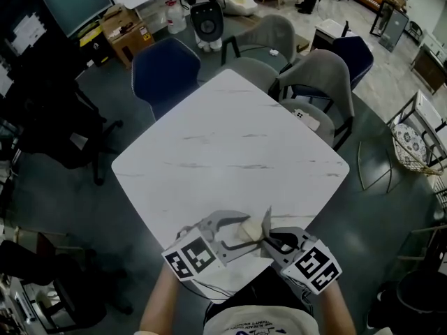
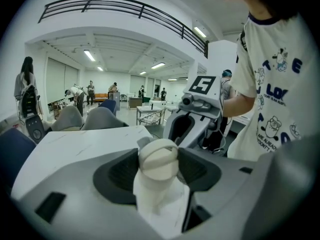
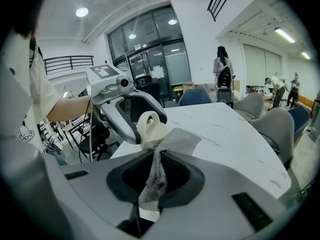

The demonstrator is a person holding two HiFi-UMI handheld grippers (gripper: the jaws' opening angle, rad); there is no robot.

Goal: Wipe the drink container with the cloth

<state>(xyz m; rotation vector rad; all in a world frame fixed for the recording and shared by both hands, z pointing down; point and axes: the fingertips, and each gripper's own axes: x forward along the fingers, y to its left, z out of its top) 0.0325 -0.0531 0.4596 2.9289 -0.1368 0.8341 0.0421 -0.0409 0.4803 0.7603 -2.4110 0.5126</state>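
The drink container point(image 1: 248, 230), a small cream bottle with a looped lid, is held over the white table's point(image 1: 230, 138) near corner. My left gripper point(image 1: 236, 232) is shut on it; in the left gripper view its lid point(image 2: 158, 159) fills the gap between the pads of the left gripper point(image 2: 158, 171). My right gripper point(image 1: 274, 241) is shut on a grey mesh cloth point(image 1: 266, 222). In the right gripper view the cloth point(image 3: 175, 140) runs up from the right gripper point(image 3: 155, 179) and drapes against the container point(image 3: 149, 125). The bottle's lower body is hidden.
A dark blue chair point(image 1: 164, 72) and grey chairs point(image 1: 321, 75) stand round the table's far sides. A black speaker-like unit point(image 1: 207, 19) and a cardboard box point(image 1: 126, 30) sit beyond. A wire rack point(image 1: 412, 145) stands at the right. People stand far off in the room.
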